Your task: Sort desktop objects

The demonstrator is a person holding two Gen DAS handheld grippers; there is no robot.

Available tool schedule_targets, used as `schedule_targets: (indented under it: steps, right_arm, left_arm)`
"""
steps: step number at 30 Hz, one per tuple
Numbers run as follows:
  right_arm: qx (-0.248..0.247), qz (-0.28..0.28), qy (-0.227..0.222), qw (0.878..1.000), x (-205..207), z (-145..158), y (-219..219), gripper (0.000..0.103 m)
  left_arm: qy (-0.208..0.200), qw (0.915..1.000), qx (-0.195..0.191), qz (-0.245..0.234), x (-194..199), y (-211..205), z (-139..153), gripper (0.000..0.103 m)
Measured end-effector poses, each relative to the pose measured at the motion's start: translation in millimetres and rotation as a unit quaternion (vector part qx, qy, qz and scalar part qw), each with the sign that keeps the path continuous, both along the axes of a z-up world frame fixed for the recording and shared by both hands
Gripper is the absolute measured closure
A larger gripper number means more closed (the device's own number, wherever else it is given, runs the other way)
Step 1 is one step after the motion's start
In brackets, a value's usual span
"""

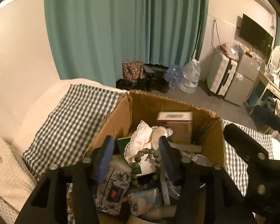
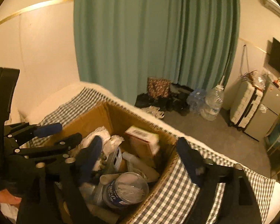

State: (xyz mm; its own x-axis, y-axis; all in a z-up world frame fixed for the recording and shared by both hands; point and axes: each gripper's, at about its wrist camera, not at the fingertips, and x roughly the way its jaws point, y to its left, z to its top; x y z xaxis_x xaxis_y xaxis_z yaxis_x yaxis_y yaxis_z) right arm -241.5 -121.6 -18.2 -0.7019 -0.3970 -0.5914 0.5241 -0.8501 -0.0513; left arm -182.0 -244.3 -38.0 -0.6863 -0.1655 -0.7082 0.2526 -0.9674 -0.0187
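Both hover over the cardboard box (image 1: 177, 104), fingers apart, nothing held: left gripper (image 1: 136, 156) straddles the bead bracelet (image 1: 145, 160); right gripper (image 2: 140, 160) farther.

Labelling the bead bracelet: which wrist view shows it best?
Left wrist. The bracelet lies in clear view on top of the clutter in the box, its green beads sharp, between the open jaws of the left gripper. In the right wrist view only a few blurred beads peek out beside one finger.
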Motion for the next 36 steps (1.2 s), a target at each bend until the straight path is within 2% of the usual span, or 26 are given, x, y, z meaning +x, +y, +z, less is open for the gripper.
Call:
schedule_targets:
  steps: [6, 10, 12, 18, 27, 36]
  right_arm:
    - [-0.007, -0.031, 0.020, 0.999, 17, 18, 20, 0.008]
    - [-0.007, -0.056, 0.040, 0.998, 27, 33, 43, 0.000]
    - [-0.012, -0.068, 0.056, 0.996, 34, 43, 56, 0.000]
    - [-0.017, -0.117, 0.077, 0.990, 46, 67, 99, 0.000]
    - [-0.020, -0.152, 0.074, 0.985, 59, 80, 152, 0.000]
    - [-0.041, -0.200, 0.083, 0.975, 76, 87, 215, 0.000]
  left_arm:
    - [0.021, 0.9995, -0.022, -0.007, 5, 18, 14, 0.011]
    - [0.032, 0.9991, -0.021, -0.016, 6, 33, 22, 0.005]
    - [0.041, 0.9986, -0.023, -0.027, 8, 43, 27, 0.002]
    - [0.057, 0.9962, -0.041, -0.052, 13, 76, 37, 0.000]
    - [0.066, 0.9920, -0.075, -0.077, 15, 125, 46, 0.000]
    - [0.094, 0.9881, -0.057, -0.108, 23, 171, 63, 0.000]
